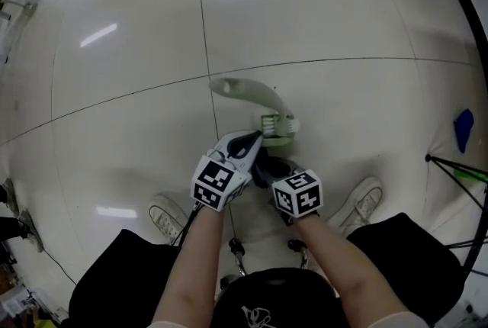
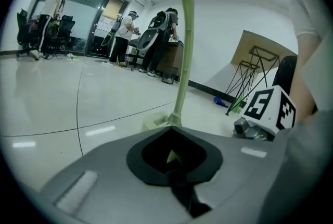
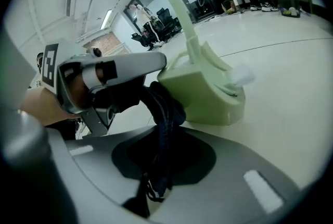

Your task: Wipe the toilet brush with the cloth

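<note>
A pale green toilet brush [image 1: 276, 123] stands in its holder on the floor tiles, its curved handle [image 1: 229, 87] reaching up and left. My left gripper [image 1: 254, 140] and right gripper [image 1: 268, 166] meet just in front of the holder, a dark cloth [image 1: 263, 160] bunched between them. In the right gripper view the cloth [image 3: 162, 108] runs from the left gripper's fingers [image 3: 132, 66] down into my right gripper [image 3: 164, 152], which is shut on it, beside the holder [image 3: 208, 94]. In the left gripper view my left gripper [image 2: 174, 158] is shut on a dark strip of cloth [image 2: 182, 194], the handle [image 2: 183, 51] rising behind.
The person's shoes [image 1: 169, 216] [image 1: 362, 200] flank the grippers, with chair castors [image 1: 236, 246] between the knees. Black tripod legs [image 1: 457, 166] and a blue object [image 1: 463, 128] lie at the right. Several people stand far off by desks [image 2: 156, 35]; a board and stand [image 2: 257, 61] lean at a wall.
</note>
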Demonstrator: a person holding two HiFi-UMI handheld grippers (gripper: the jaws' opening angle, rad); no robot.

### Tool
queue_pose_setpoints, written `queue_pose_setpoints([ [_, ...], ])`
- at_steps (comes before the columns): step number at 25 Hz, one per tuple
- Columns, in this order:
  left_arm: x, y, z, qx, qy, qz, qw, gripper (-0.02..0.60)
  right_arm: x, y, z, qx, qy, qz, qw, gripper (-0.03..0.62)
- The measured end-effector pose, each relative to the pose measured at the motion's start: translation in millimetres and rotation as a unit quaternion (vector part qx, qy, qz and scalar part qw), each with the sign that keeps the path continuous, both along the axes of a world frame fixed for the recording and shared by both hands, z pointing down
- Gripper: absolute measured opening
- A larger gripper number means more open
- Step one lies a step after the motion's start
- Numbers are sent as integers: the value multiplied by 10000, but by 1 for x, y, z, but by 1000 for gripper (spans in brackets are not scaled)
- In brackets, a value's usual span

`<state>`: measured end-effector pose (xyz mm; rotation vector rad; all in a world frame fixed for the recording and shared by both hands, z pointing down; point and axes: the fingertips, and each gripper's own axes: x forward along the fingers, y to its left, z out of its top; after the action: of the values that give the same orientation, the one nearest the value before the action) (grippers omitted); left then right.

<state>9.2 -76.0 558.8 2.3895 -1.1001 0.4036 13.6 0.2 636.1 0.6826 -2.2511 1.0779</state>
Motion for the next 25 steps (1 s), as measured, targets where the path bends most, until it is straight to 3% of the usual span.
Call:
queue_pose_setpoints([
  [8,2,-3,3,-53,53,-18,10000,6,56,-30,17,-8,324,654,9973,71],
  [15,1,-2,4,-183,222,-168,9994,6,126,-42,22,-147,789,1439,9863,71],
  [18,0,-2,4,-245,253,-213,9992,6,111,-23,16,-167,881,952,9914,71],
  [22,-1,-3,5,-264,284,-241,9990,6,49,8,-10,-47,444,21,9990,71],
  [25,0,-3,4,-277,343,-258,9987,6,17,3,-28,100,100,-124,9998,71],
])
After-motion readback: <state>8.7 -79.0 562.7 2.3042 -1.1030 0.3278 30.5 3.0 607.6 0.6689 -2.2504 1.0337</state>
